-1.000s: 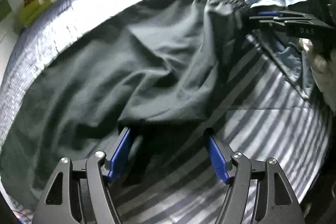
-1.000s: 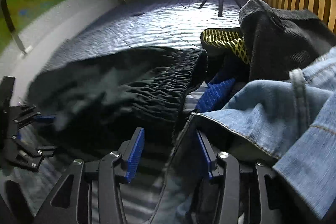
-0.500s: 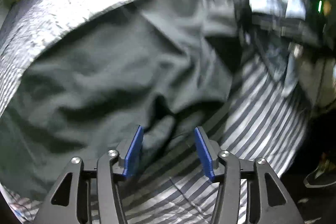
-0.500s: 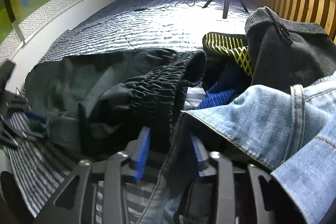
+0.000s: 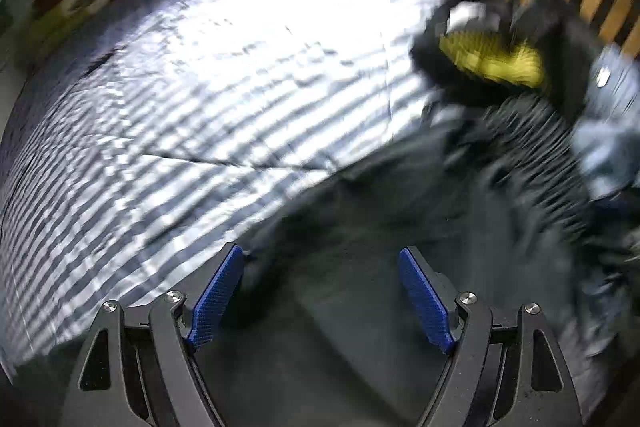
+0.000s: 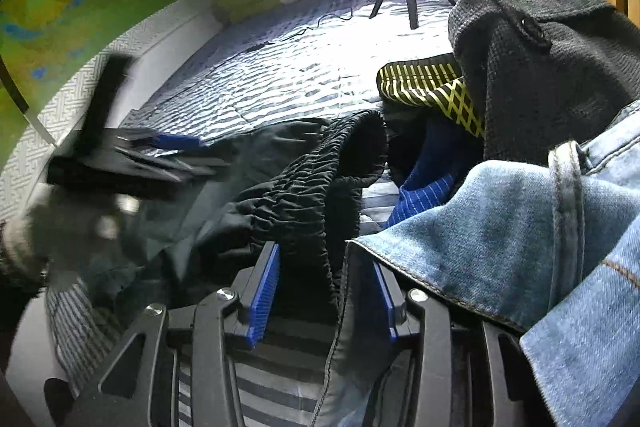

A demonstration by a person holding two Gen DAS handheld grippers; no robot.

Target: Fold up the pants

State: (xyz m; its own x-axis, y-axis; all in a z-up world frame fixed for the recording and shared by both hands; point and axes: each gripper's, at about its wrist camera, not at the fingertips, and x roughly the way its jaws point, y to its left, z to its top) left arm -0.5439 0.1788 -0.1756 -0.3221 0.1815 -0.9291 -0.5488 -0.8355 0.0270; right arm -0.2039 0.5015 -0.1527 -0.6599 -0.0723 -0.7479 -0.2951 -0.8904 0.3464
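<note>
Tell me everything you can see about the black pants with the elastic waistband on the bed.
The black pants are thin, smooth, slightly shiny fabric with a gathered elastic waistband. They lie crumpled, not flat, on the striped bed cover. The waistband end rises in a bunched loop beside a pile of other clothes, next to the light blue jeans. Part of the waistband sits between the fingers of the right hand-held gripper. The left hand-held gripper, jaws opening, is over the dark fabric without clamping it.

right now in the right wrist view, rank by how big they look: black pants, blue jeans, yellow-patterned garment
1. blue jeans, though they lie nearest the camera, so that is unsure
2. black pants, looking nearly as large
3. yellow-patterned garment, clearly smallest, partly hidden
</note>
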